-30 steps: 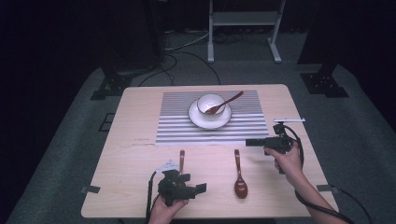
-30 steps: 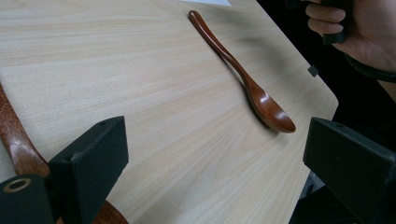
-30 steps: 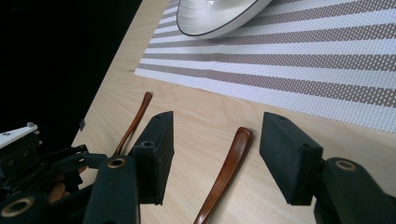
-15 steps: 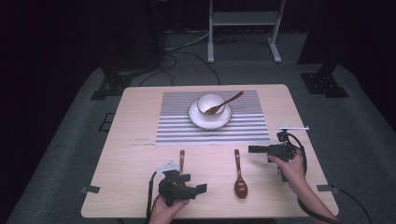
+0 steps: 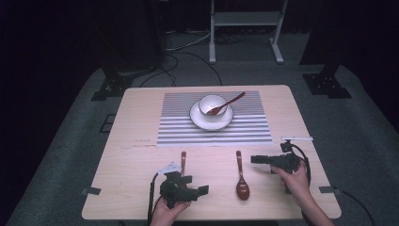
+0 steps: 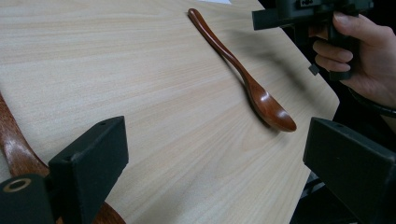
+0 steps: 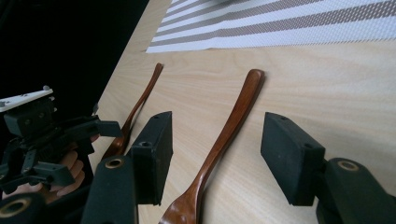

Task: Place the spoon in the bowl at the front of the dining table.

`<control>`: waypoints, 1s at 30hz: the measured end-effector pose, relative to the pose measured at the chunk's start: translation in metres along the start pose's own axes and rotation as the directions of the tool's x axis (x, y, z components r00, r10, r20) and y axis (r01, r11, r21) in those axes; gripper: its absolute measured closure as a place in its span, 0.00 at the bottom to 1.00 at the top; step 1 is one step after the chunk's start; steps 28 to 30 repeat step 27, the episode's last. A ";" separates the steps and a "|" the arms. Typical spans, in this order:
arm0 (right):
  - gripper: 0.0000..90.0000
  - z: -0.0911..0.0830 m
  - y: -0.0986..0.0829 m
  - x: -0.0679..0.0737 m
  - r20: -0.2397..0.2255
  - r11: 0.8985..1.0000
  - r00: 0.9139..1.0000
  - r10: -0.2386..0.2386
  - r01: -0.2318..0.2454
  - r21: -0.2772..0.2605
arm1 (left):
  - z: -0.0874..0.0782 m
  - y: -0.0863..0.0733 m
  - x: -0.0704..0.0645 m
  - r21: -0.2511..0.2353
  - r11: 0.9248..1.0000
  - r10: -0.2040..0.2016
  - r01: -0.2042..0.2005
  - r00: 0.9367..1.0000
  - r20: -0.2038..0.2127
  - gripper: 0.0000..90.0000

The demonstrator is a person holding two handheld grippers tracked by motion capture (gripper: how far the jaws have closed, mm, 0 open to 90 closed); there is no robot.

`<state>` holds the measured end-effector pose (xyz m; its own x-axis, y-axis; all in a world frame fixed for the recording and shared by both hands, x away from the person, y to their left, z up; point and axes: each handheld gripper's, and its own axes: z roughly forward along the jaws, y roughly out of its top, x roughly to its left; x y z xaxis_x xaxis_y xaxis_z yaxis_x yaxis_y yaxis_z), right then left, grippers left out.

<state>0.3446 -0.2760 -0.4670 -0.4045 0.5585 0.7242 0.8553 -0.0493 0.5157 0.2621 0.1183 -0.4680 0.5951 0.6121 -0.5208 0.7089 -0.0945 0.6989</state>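
Note:
Two brown wooden spoons lie on the near half of the table. The middle spoon (image 5: 241, 178) (image 6: 243, 77) (image 7: 219, 135) lies with its bowl toward the person. The left spoon (image 5: 183, 161) (image 7: 134, 111) (image 6: 13, 144) is partly hidden under my left gripper (image 5: 202, 190) (image 6: 217, 158), which is open and points right, holding nothing. My right gripper (image 5: 256, 160) (image 7: 219, 151) is open and points left at the middle spoon's handle, just short of it. A third spoon (image 5: 227, 103) rests in a white bowl (image 5: 211, 105) on a plate.
A grey striped placemat (image 5: 214, 128) (image 7: 280, 23) lies under the plate (image 5: 200, 120) at the table's far middle. A white strip (image 5: 296, 139) lies near the right edge. A hand holds the right gripper (image 6: 303, 11) by the table's corner. Cables trail from both grippers.
My right gripper has come nearer to the person and a little lower, now level with the middle spoon's handle. The left gripper and the spoons have stayed put.

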 end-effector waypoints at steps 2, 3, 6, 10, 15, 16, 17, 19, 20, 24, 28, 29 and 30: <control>0.47 0.000 -0.004 0.001 -0.003 1.000 1.000 -0.001 0.001 0.000 | 0.000 0.000 0.000 -0.002 1.000 0.000 0.000 1.000 0.000 0.06; 0.47 -0.001 -0.005 0.002 -0.005 1.000 1.000 -0.003 0.003 -0.001 | 0.000 0.000 0.000 -0.001 1.000 -0.001 0.001 1.000 0.000 0.06; 0.47 -0.002 -0.009 0.003 -0.011 1.000 1.000 -0.004 0.004 -0.004 | 0.000 0.000 0.000 0.001 1.000 0.000 0.000 1.000 -0.001 0.06; 0.47 -0.004 -0.013 0.007 -0.015 1.000 1.000 -0.017 0.017 -0.008 | 0.000 0.000 0.000 -0.002 1.000 0.001 -0.001 1.000 0.000 0.06; 0.46 -0.007 -0.018 0.010 -0.015 0.999 0.999 -0.029 0.029 -0.013 | 0.000 0.000 -0.001 -0.001 1.000 0.004 -0.004 1.000 0.000 0.06; 0.46 -0.007 -0.020 0.010 -0.011 0.999 0.999 -0.033 0.033 -0.016 | 0.000 0.000 -0.001 -0.002 1.000 0.003 -0.003 1.000 0.000 0.06; 0.46 -0.008 -0.021 0.010 -0.011 0.999 0.999 -0.032 0.032 -0.023 | 0.000 0.000 -0.001 -0.001 1.000 0.004 -0.004 1.000 0.000 0.06; 0.46 -0.009 -0.024 0.008 -0.019 0.999 0.999 -0.033 0.032 -0.044 | 0.000 0.000 0.000 -0.001 1.000 0.004 -0.004 1.000 -0.001 0.06; 0.46 -0.009 -0.026 0.006 -0.020 0.998 0.999 -0.034 0.033 -0.061 | 0.000 0.000 0.000 -0.002 1.000 0.004 -0.004 1.000 -0.001 0.06; 0.45 -0.010 -0.032 0.001 -0.056 0.994 0.998 -0.022 0.016 -0.106 | 0.000 0.001 0.000 -0.003 1.000 0.005 -0.005 1.000 -0.002 0.06; 0.44 -0.011 -0.032 0.003 -0.062 0.991 0.997 -0.053 0.045 -0.123 | 0.001 0.002 0.000 -0.007 1.000 0.004 -0.004 1.000 -0.006 0.06; 0.44 -0.011 -0.032 0.003 -0.062 0.991 0.997 -0.053 0.045 -0.123 | 0.001 0.002 0.000 -0.007 1.000 0.004 -0.004 1.000 -0.006 0.06; 0.44 -0.011 -0.032 0.003 -0.062 0.991 0.997 -0.053 0.045 -0.123 | 0.001 0.002 0.000 -0.007 1.000 0.004 -0.004 1.000 -0.006 0.06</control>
